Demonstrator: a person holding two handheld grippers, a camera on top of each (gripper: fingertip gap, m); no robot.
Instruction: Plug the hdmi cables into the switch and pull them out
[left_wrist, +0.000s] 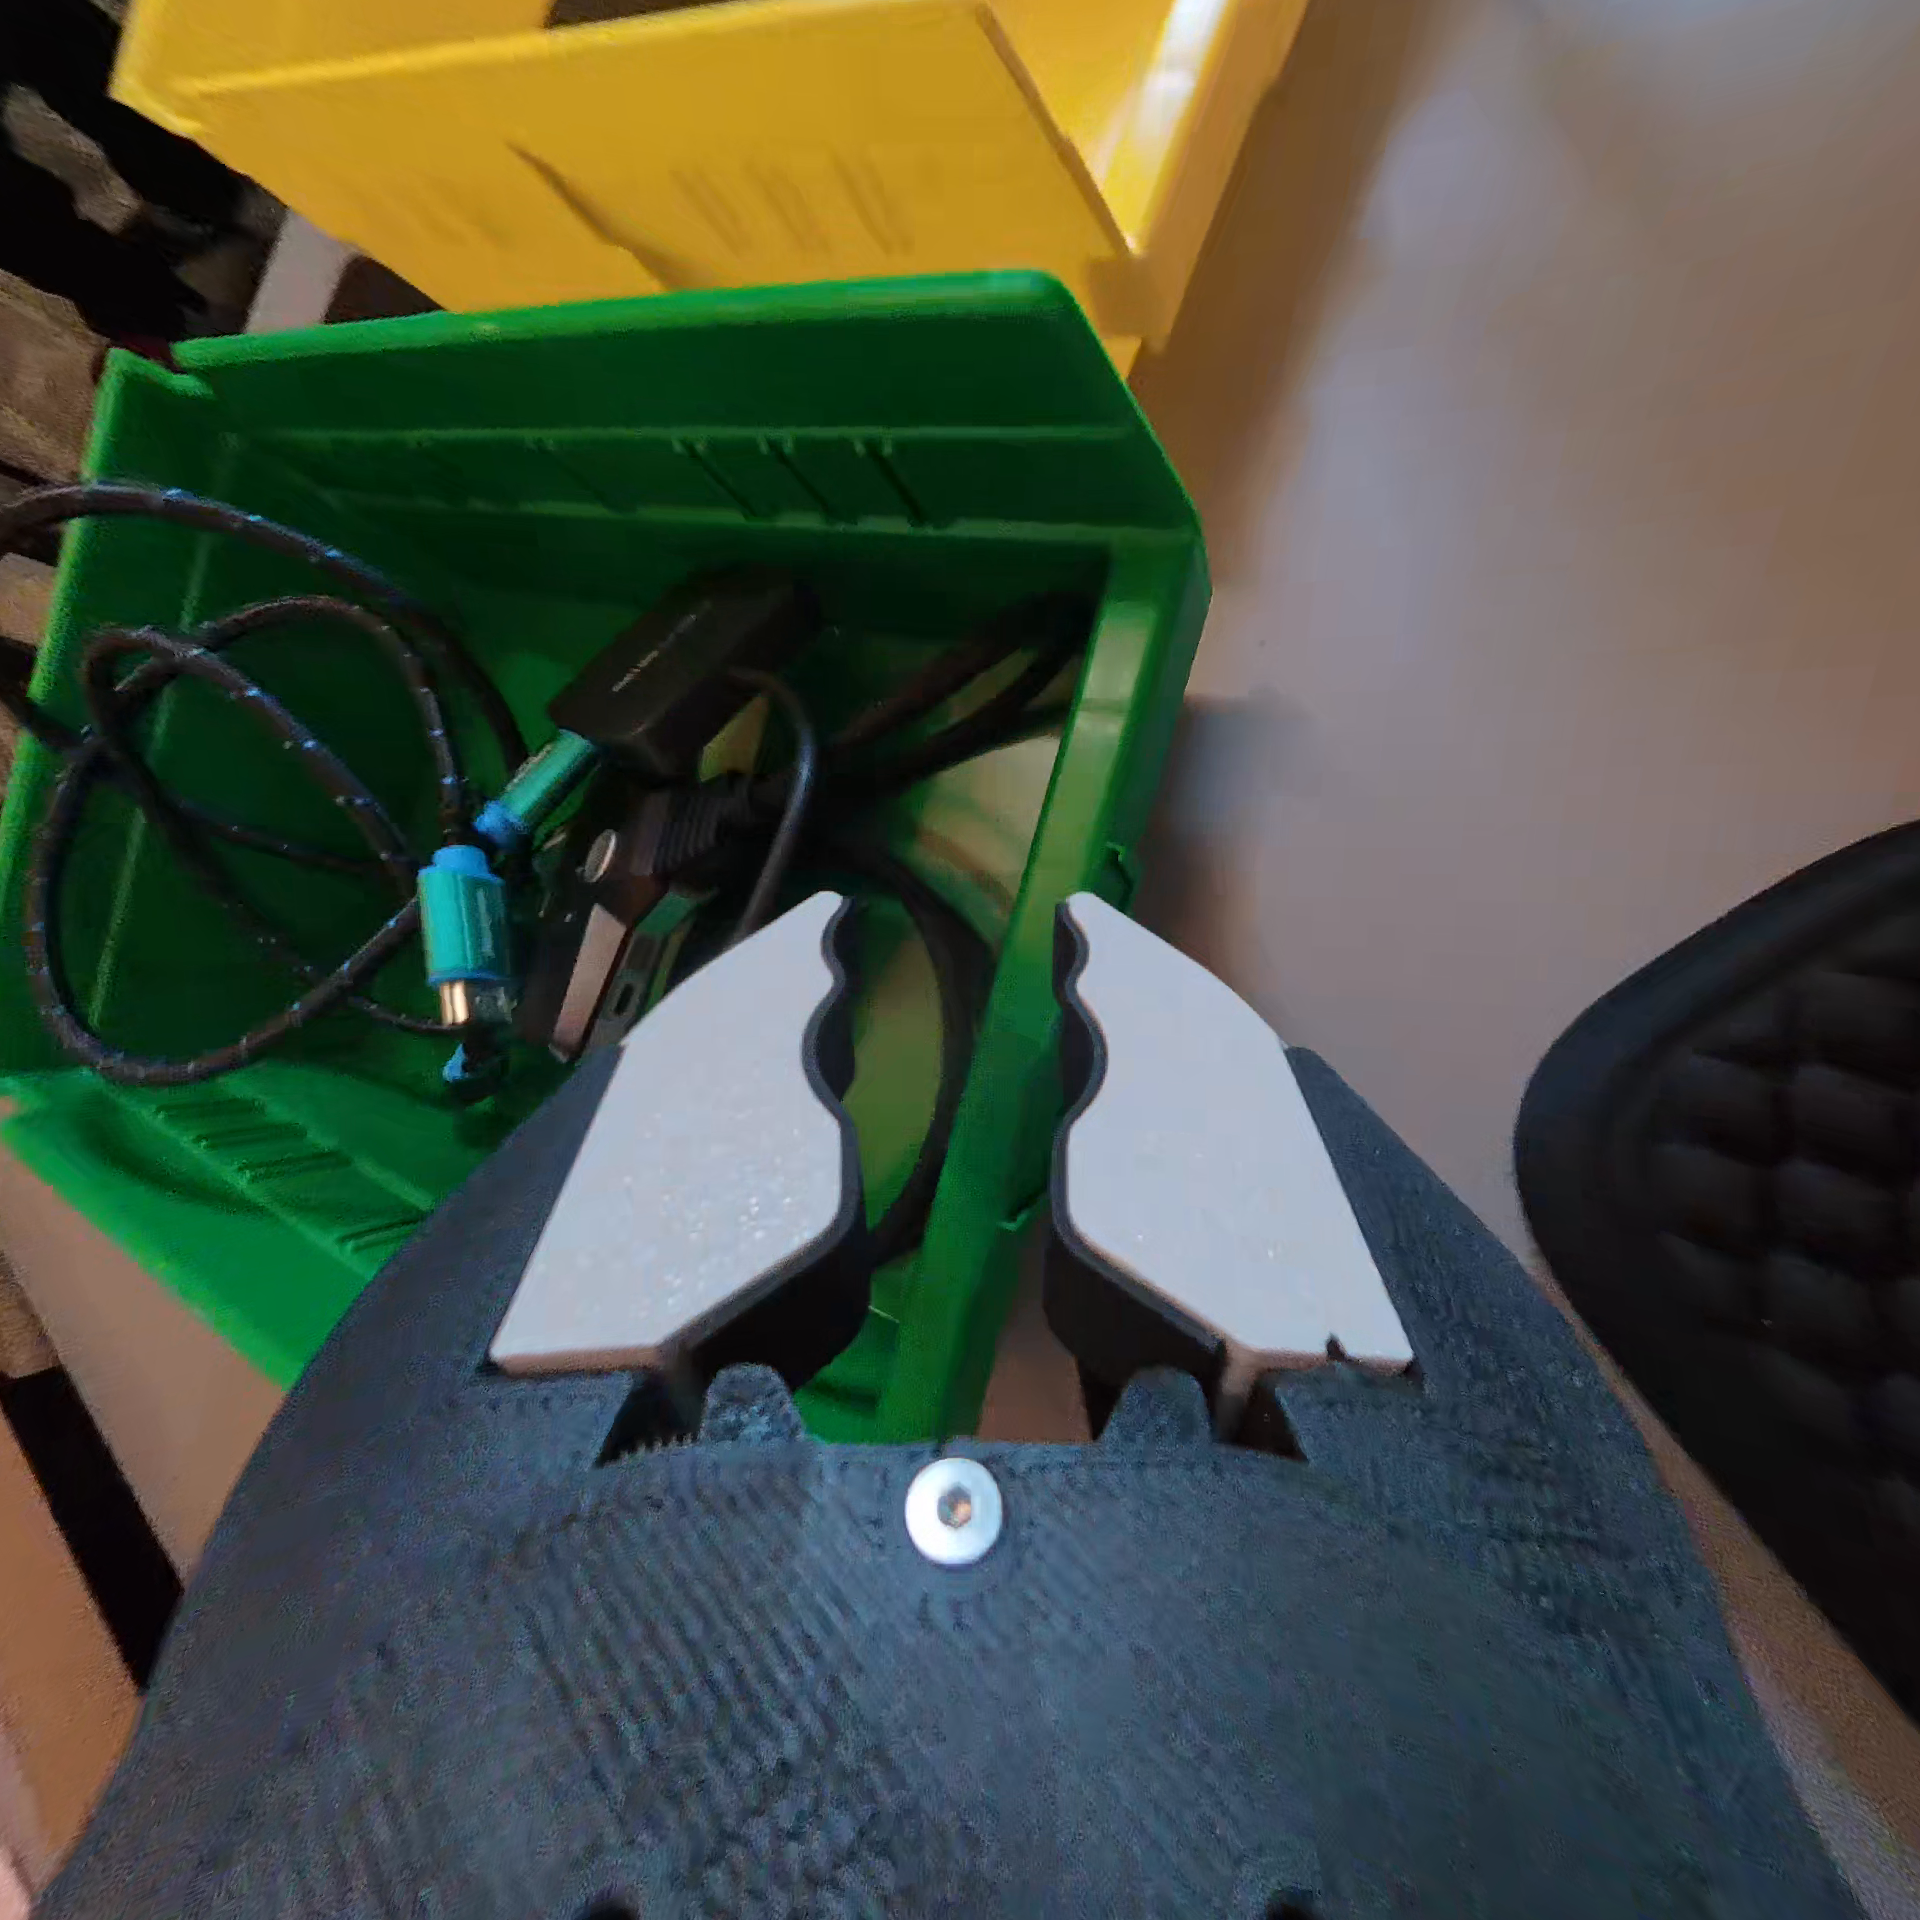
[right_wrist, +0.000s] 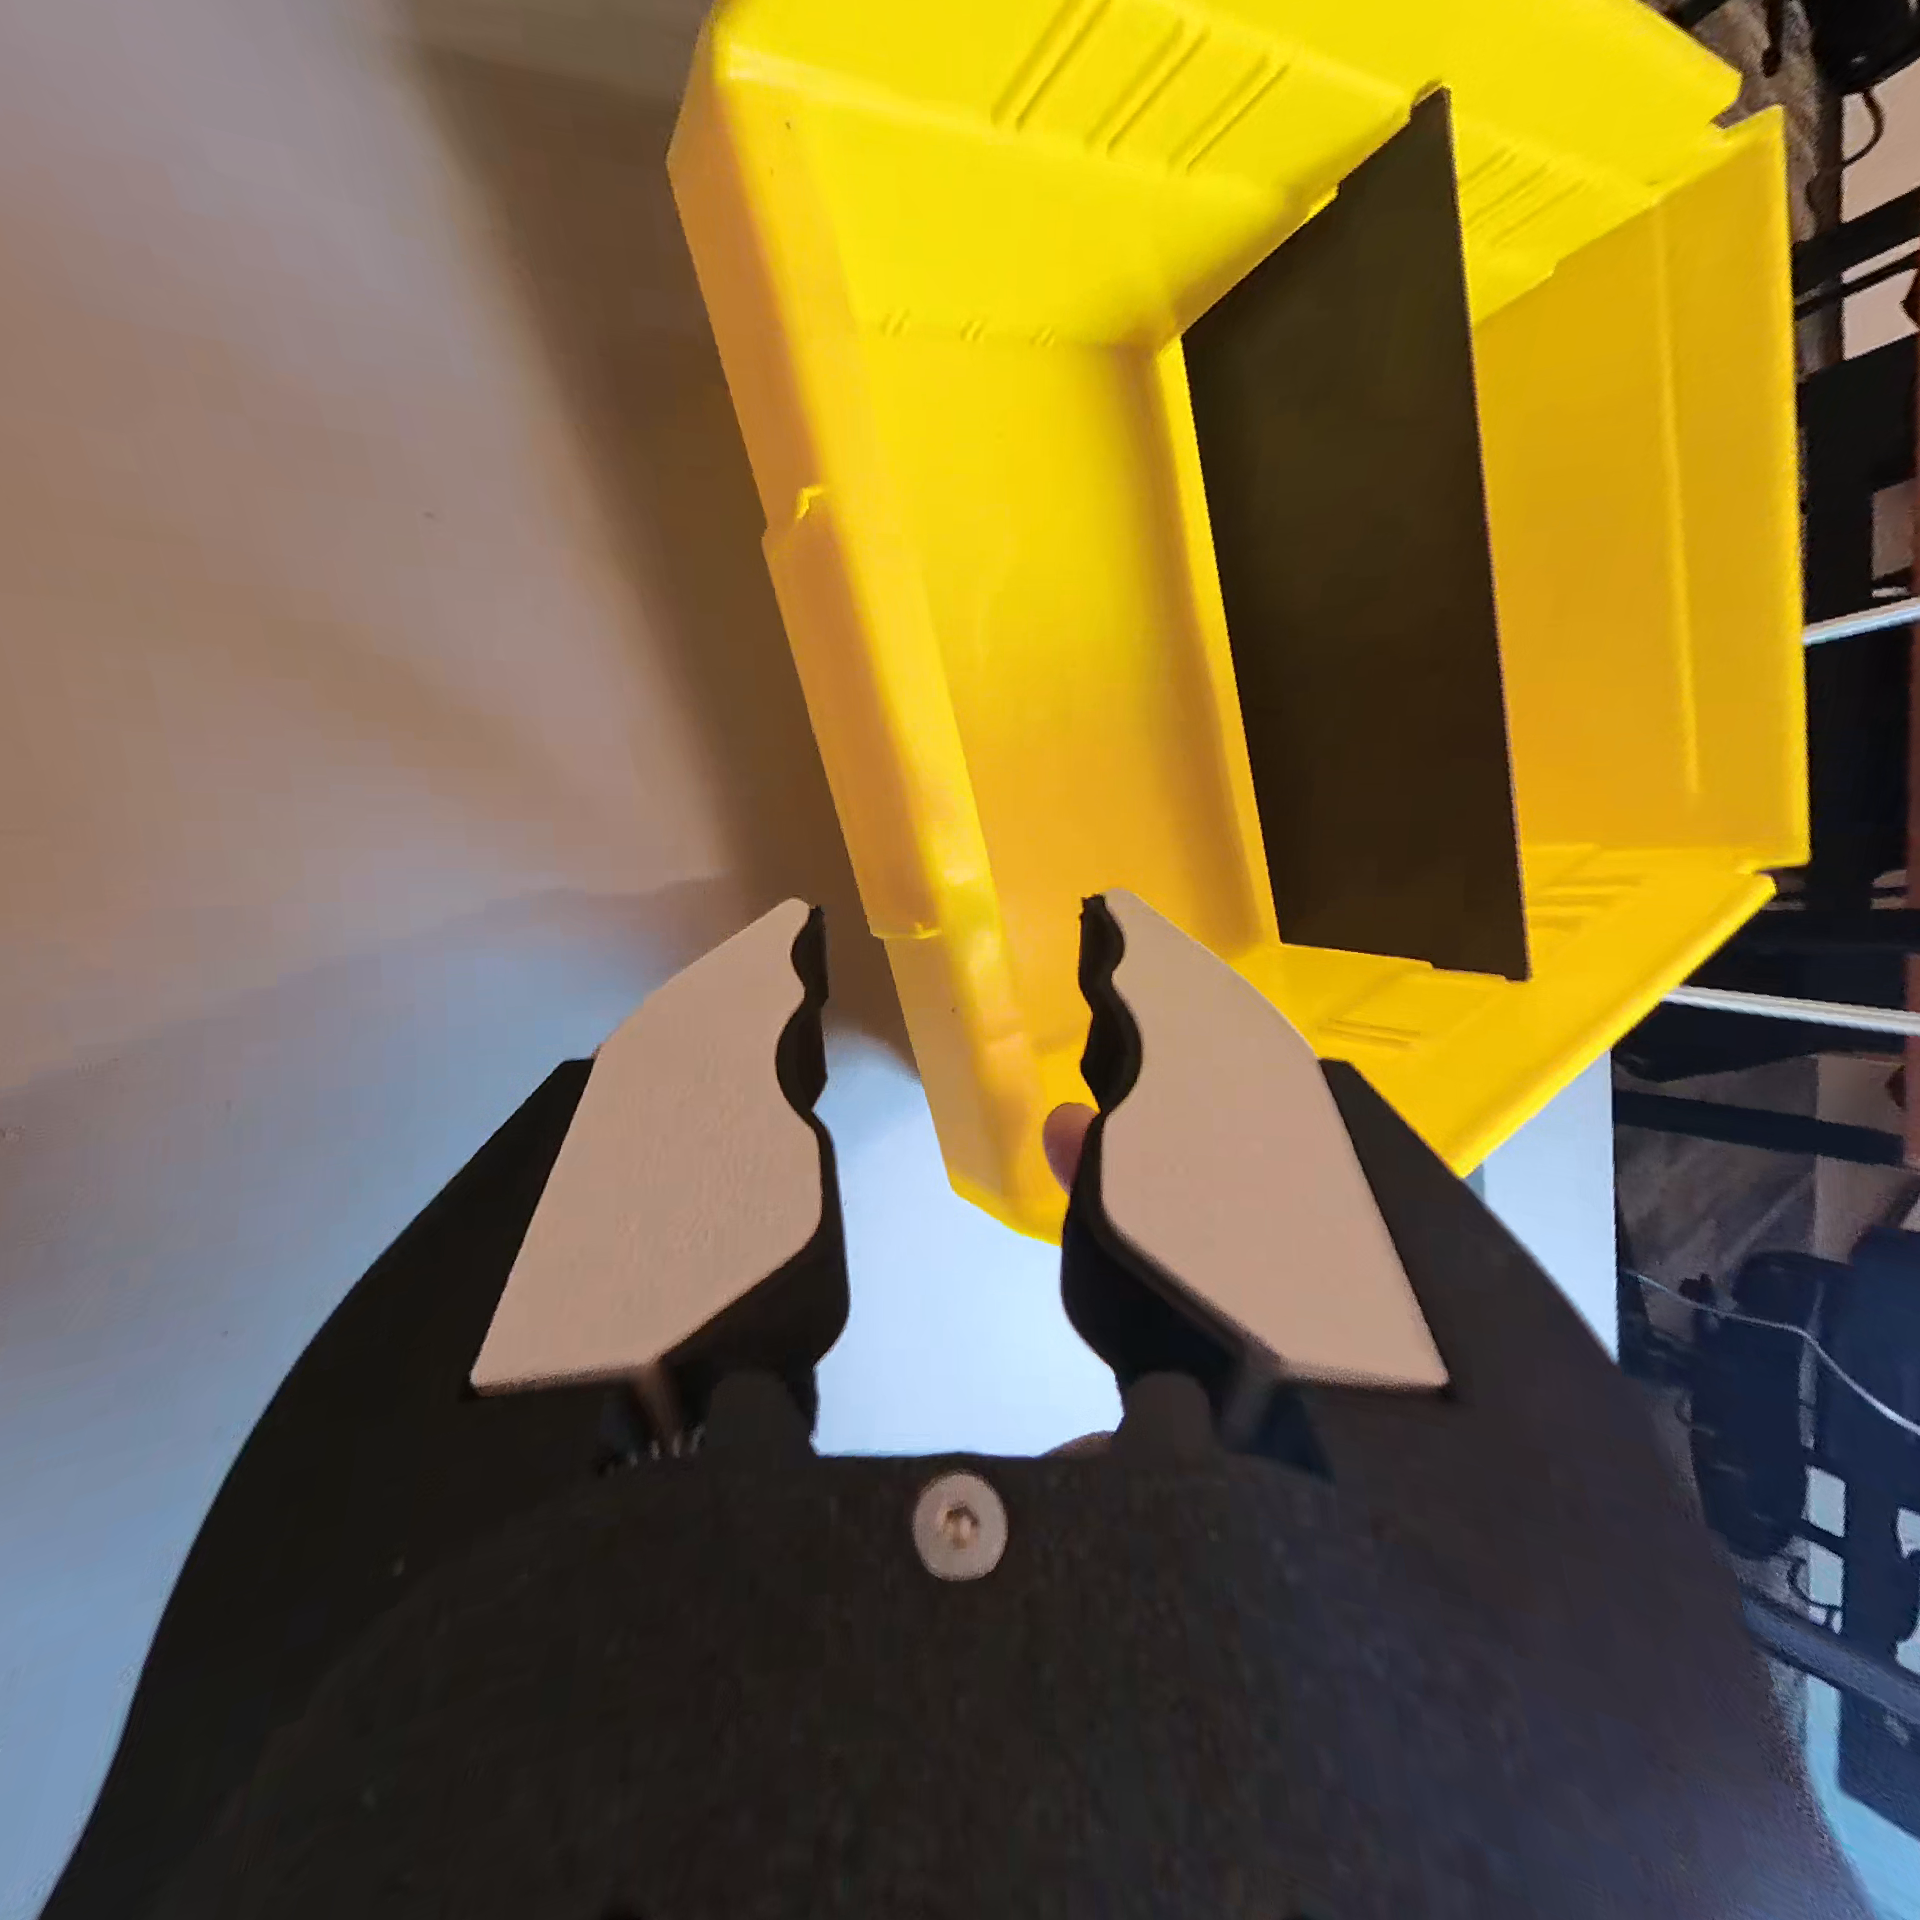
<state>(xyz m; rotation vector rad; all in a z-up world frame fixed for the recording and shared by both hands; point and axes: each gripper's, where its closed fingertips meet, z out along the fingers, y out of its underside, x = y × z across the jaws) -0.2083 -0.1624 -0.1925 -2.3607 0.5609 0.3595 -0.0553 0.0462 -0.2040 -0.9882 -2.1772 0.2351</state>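
Risk is snagging: switch (left_wrist: 681, 665) and cables (left_wrist: 260, 790) lie tangled inside green bin (left_wrist: 644, 436), left gripper (left_wrist: 951, 909) open astride its right wall, right gripper (right_wrist: 951, 914) open at empty yellow bin (right_wrist: 935, 520), so any pull likely drags the whole knot.

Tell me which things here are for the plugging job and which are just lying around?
For the job:
- small black box switch
- black braided cables with teal metal plugs
- green plastic bin holding them
- open left gripper
- open right gripper

Just lying about:
- empty yellow plastic bin
- black padded cushion
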